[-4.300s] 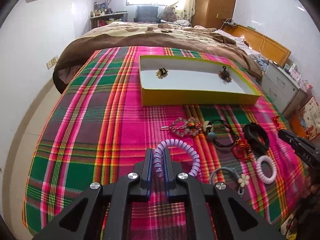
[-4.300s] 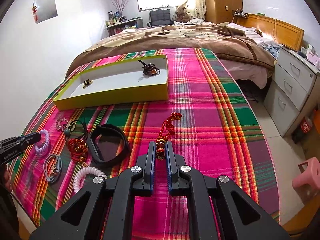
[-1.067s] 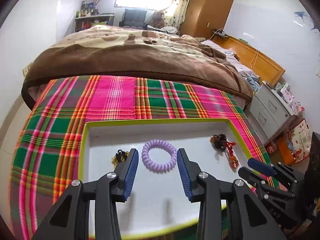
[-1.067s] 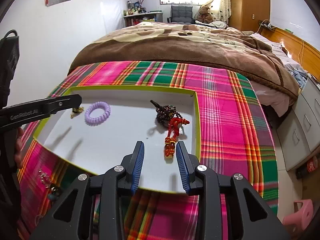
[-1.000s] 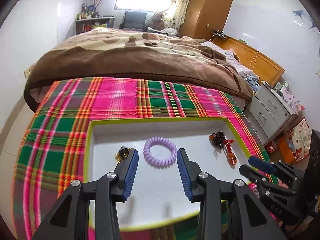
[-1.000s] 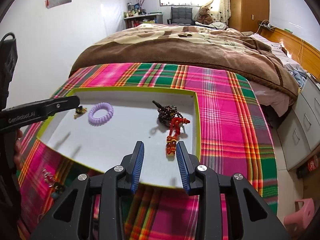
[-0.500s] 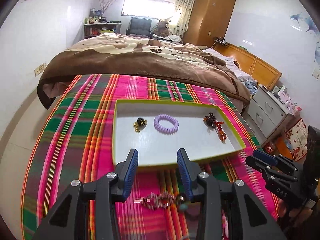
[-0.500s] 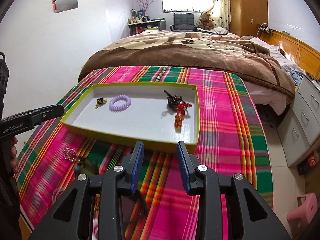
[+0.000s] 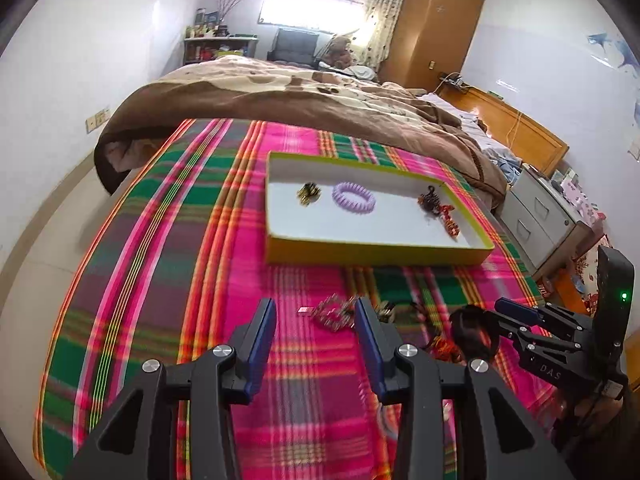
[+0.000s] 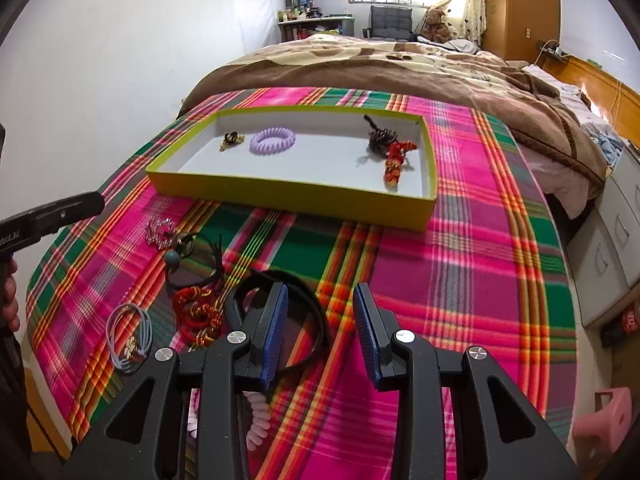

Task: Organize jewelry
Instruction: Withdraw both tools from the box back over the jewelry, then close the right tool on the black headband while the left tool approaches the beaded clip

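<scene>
Jewelry lay in two groups on the plaid blanket (image 9: pixel 168 240): four pieces already in the yellow-rimmed tray (image 10: pixel 280 194), the rest loose nearer the camera. From the left, the left tongs (image 9: pixel 315 330) stood wide open and empty over the silver rhinestone clip (image 9: pixel 334 312); lowering squarely so both pads straddled it would likely suit. Further right, the right tongs (image 10: pixel 319 330) were likewise spread and empty above the black band (image 10: pixel 316 320), whose thin rim probably wanted a pinch across one side. Behind stretched a bed under a brown quilt (image 10: pixel 400 68), with white walls and a wardrobe (image 9: pixel 432 28).
</scene>
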{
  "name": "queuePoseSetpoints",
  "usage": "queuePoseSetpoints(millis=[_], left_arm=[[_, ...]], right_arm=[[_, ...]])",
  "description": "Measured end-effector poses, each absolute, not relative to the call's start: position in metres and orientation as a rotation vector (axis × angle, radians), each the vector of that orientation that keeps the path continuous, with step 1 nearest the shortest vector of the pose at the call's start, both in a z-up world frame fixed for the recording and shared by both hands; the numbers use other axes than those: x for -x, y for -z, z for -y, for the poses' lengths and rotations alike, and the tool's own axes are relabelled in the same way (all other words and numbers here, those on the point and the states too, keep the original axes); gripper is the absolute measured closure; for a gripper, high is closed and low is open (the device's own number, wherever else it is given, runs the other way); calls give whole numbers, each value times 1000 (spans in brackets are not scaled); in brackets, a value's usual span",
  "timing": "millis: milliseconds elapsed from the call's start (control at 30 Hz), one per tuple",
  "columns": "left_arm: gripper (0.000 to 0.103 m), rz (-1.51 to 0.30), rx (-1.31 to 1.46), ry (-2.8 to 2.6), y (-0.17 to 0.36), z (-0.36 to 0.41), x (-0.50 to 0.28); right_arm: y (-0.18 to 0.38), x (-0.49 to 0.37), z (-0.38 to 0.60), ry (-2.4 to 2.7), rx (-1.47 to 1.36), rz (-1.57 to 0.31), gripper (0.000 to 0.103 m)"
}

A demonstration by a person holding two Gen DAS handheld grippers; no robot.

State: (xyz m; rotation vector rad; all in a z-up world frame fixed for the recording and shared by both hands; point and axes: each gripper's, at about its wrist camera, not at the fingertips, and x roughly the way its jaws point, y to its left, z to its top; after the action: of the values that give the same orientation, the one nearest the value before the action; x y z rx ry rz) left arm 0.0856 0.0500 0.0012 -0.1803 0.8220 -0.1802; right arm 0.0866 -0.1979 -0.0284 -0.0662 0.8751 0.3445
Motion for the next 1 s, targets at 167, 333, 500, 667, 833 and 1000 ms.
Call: queuePoseSetpoints(millis=[167, 333, 500, 667, 833, 1000], left_arm=[[63, -831, 194, 165, 5, -59, -78], [63, -833, 200, 160, 9, -64, -74], [63, -845, 207, 155, 13, -66, -73], [63, -852, 207, 154, 17, -66, -73], [63, -861, 192, 165, 20, -61, -76], [63, -880, 163, 198, 24, -55, -84]], right_arm=[[34, -88, 191, -345, 95, -886, 68], [39, -88, 186, -342, 119, -906, 68], [40, -88, 185, -314, 131, -907, 68], [40, -87, 184, -297, 140, -905, 76], [40, -88, 186, -286, 128, -903, 89], [39, -87, 192, -280, 98, -902, 92]])
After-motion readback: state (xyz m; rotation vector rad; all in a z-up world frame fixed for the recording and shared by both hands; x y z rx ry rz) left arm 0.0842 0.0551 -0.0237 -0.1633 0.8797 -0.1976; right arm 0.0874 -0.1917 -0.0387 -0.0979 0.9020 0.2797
